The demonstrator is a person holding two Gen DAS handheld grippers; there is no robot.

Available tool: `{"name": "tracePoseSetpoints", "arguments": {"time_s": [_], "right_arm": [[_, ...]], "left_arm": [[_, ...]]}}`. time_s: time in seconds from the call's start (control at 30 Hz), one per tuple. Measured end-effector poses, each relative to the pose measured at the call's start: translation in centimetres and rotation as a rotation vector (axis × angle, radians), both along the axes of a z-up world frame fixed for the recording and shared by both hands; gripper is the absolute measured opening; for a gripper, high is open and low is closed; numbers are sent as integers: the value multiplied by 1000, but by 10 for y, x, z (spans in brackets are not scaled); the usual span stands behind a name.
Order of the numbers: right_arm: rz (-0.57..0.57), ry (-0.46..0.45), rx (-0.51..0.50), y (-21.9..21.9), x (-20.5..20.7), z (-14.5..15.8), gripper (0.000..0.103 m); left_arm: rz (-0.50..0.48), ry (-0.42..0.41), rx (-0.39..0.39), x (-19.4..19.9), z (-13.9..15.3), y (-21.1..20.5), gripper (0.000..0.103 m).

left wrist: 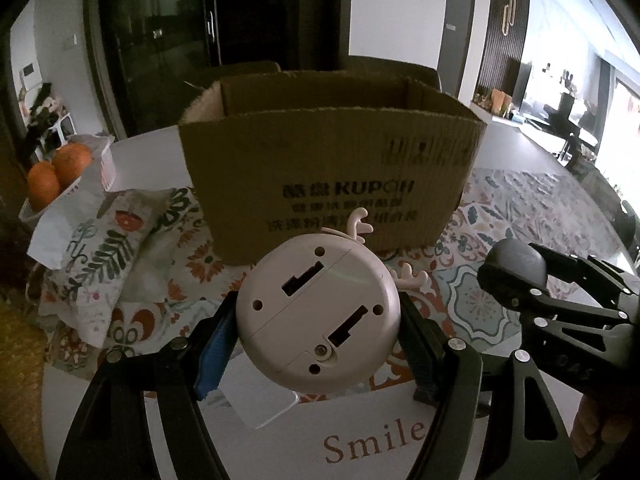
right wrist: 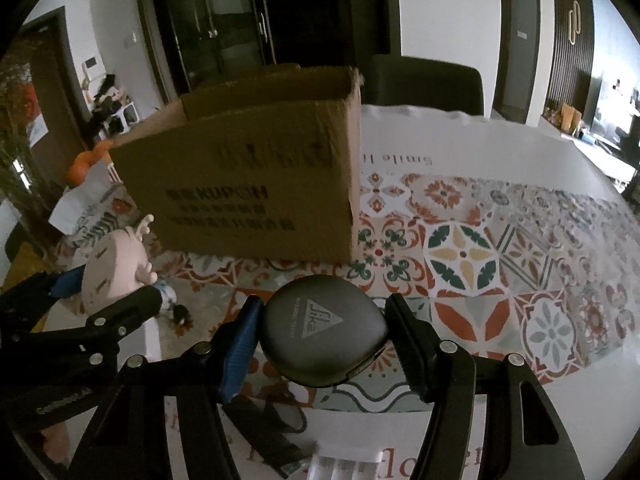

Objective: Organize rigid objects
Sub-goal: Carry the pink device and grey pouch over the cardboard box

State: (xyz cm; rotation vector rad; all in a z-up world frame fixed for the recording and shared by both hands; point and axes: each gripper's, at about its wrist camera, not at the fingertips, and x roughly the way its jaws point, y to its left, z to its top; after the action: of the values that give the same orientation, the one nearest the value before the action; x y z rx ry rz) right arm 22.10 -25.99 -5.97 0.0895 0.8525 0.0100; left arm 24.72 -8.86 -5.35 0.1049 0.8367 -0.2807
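Left wrist view: an open-topped cardboard box [left wrist: 332, 172] fills the middle of the frame, its near wall facing the camera and its top rim in the upper centre. To its right the patterned tablecloth [left wrist: 532, 208] runs bare toward the right edge; to its left lie a crumpled floral cloth [left wrist: 108, 256] and, at the far left edge, two oranges [left wrist: 56, 172]. A white card printed "Smile" [left wrist: 372, 440] lies at the bottom centre. The left gripper [left wrist: 318, 316] is clamped on a round pale pink antlered gadget [left wrist: 318, 312], its flat underside turned to the camera, held in the lower centre in front of the box's near wall.

In the right wrist view the box [right wrist: 248, 184] sits upper left of centre, its right corner edge running down the middle, with a wide stretch of tablecloth [right wrist: 500, 248] open to the right. The right gripper [right wrist: 324, 332] is closed on a round dark case [right wrist: 324, 328] with a triangle logo, low in the frame and in front of the box's lower right corner. The pink gadget [right wrist: 116, 268] appears at the left.
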Motion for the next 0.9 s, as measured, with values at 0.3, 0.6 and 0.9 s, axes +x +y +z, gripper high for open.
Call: {"name": "tracePoseSetpoints", "arguments": {"time_s": [0.3,0.6,0.9], "right_arm": [[9,-67,-1,12,-13,26,63],[16,-141,15,20,-8,52,63],[25,-194,27,24,5,74,63]], "left_arm": [[12,-46,-12,-10,22,11,74],[20,-84,-17,-4,48,21,74],[19,-138,7,5,76,22,74]]}}
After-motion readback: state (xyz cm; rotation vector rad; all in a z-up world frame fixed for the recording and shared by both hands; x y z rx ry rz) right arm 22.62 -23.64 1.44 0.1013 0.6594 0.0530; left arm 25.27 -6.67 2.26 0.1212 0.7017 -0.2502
